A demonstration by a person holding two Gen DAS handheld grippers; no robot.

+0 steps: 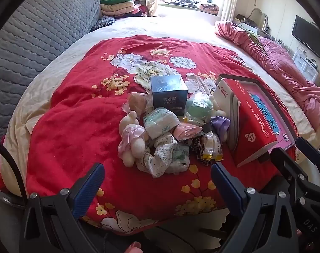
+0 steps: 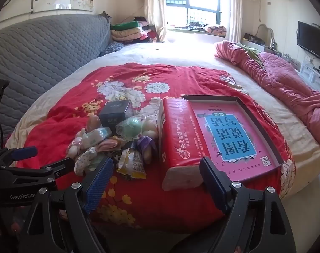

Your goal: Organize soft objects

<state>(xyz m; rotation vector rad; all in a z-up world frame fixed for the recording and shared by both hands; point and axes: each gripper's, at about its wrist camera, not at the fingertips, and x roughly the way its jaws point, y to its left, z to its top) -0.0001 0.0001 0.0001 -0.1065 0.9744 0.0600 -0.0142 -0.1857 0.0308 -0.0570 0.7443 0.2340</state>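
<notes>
Both my left claw [image 1: 157, 181] and right claw [image 2: 156, 177] hang wide and empty over the red floral blanket [image 1: 75, 126], where the soft heap lies beside the red tissue pack [image 2: 176, 135]. The plush toy [image 1: 131, 139] looks light and squashy, so I would pinch its round body; the crinkly snack packet [image 2: 131, 164] looks slippery.

Both the left gripper [image 1: 157, 181] and the right gripper [image 2: 156, 172] have black frames, silver screws and blue textured pads [image 1: 89, 189].
</notes>
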